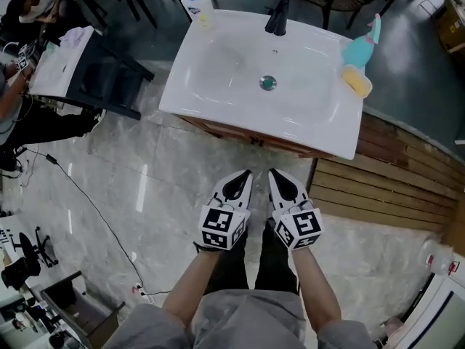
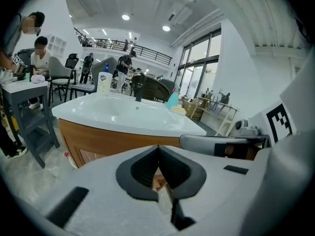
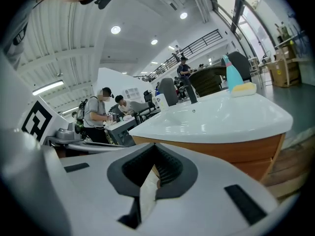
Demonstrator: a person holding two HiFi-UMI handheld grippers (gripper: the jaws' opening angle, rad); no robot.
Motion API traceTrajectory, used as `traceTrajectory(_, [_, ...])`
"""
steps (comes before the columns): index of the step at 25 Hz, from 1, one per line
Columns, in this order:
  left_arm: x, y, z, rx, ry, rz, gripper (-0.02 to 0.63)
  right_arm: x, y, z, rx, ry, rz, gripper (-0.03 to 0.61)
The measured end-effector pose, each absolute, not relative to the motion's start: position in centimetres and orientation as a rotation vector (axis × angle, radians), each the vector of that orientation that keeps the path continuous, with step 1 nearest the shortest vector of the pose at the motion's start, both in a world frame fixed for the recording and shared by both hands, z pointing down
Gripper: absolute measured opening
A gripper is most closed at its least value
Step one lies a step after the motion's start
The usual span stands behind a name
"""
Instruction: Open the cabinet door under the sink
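A white sink (image 1: 218,78) tops a wooden cabinet (image 1: 251,138), of which the head view shows only a thin brown strip under the basin's front rim. Both grippers hover side by side over the marble floor, just in front of that strip and apart from it. My left gripper (image 1: 243,174) is shut with nothing in it, as is my right gripper (image 1: 275,173). In the left gripper view the closed left gripper (image 2: 158,149) points at the cabinet's wooden front (image 2: 113,141). In the right gripper view the closed right gripper (image 3: 155,146) faces the cabinet's front (image 3: 236,151). No door handle shows.
On the sink stand a black faucet (image 1: 277,17), a soap bottle (image 1: 197,4), a teal bottle (image 1: 361,46) and a yellow sponge (image 1: 357,81). A dark side table (image 1: 94,71) stands left, with people beyond. Wooden slats (image 1: 392,173) lie right. A cable (image 1: 94,209) crosses the floor.
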State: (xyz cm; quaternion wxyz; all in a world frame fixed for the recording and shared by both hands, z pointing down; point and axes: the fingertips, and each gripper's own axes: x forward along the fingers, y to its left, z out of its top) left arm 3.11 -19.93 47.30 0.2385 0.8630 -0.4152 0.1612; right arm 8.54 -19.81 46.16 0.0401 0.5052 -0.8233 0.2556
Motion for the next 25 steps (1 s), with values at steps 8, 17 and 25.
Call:
traceTrajectory(8, [2.0,-20.8,50.6,2.362,-1.094,0.466,0.008,7.8,-20.4,48.9,1.582,-2.483,0.778,0.009])
traceTrajectory(17, [1.5,-22.6,57.4,2.326,-1.101,0.469,0.009,7.5,-22.3,54.1,1.597,-2.471,0.781,0.009])
traceTrajectory(25, [2.3,-24.3,63.6,2.312,-1.077,0.493,0.028,7.5,-22.9,59.4,1.589,-2.455,0.81,0.009])
